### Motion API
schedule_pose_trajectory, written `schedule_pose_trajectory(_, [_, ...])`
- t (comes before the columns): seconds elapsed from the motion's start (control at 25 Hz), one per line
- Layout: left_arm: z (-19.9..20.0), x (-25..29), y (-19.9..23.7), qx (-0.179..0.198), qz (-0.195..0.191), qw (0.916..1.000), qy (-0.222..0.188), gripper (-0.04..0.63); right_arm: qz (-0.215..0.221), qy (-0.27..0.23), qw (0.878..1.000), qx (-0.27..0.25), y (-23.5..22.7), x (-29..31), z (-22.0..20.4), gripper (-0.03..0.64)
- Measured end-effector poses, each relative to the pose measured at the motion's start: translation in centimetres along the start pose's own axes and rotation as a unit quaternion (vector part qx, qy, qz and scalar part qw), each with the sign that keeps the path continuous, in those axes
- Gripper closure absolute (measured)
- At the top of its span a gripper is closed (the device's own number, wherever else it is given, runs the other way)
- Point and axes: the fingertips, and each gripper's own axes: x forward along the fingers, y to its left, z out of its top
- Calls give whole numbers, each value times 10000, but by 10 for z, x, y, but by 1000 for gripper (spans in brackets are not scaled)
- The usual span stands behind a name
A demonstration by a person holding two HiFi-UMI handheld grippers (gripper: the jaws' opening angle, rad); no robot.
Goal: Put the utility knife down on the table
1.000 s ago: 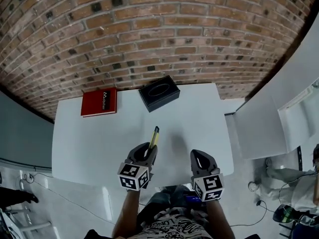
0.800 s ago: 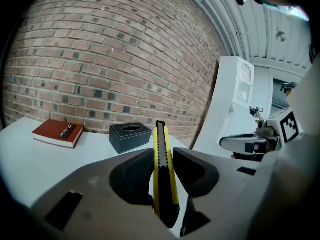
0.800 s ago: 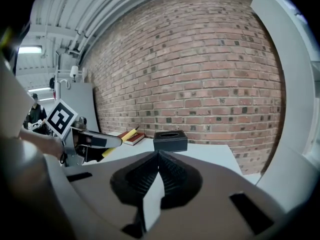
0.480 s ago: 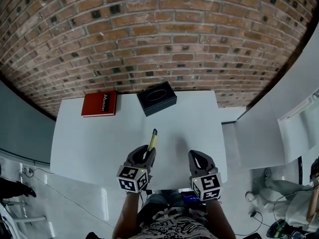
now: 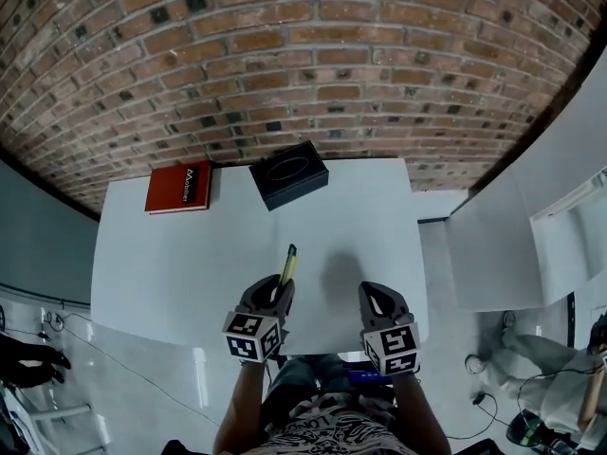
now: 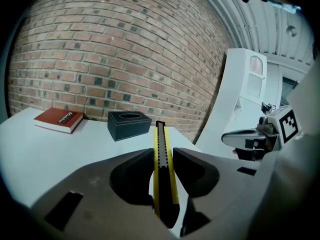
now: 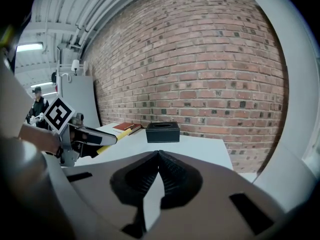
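Observation:
A yellow and black utility knife [image 6: 162,169] is clamped between the jaws of my left gripper [image 6: 162,156], its tip pointing forward toward the brick wall. In the head view the utility knife [image 5: 287,264] sticks out ahead of the left gripper [image 5: 275,292], held above the white table [image 5: 190,254] near its front edge. My right gripper [image 5: 377,298] hovers beside it to the right, jaws shut with nothing between them. In the right gripper view the right gripper [image 7: 159,154] has its tips touching, and the left gripper [image 7: 85,136] with the yellow knife [image 7: 112,140] shows at left.
A black tissue box [image 5: 288,173] stands at the table's far edge, a red book [image 5: 178,190] lies at the far left. Brick wall [image 5: 303,64] runs behind the table. White panels [image 5: 531,226] stand to the right. A person [image 7: 36,109] stands in the background.
The view has shifted slightly, so table and objects sit a bit higher in frame. Both grippers keep their pose, the knife stays held by the left one.

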Motion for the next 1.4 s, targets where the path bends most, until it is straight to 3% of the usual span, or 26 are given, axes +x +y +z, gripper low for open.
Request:
schedule_pose_trajectory(1.0, [-103, 62, 7, 140, 133, 9925, 1206, 469, 69, 906, 9958, -83, -29, 20, -78, 614])
schedule_pose_trajectory(1.4, [-127, 69, 12, 179, 289, 9889, 1446, 469, 289, 1190, 9925, -60, -22, 25, -97, 614])
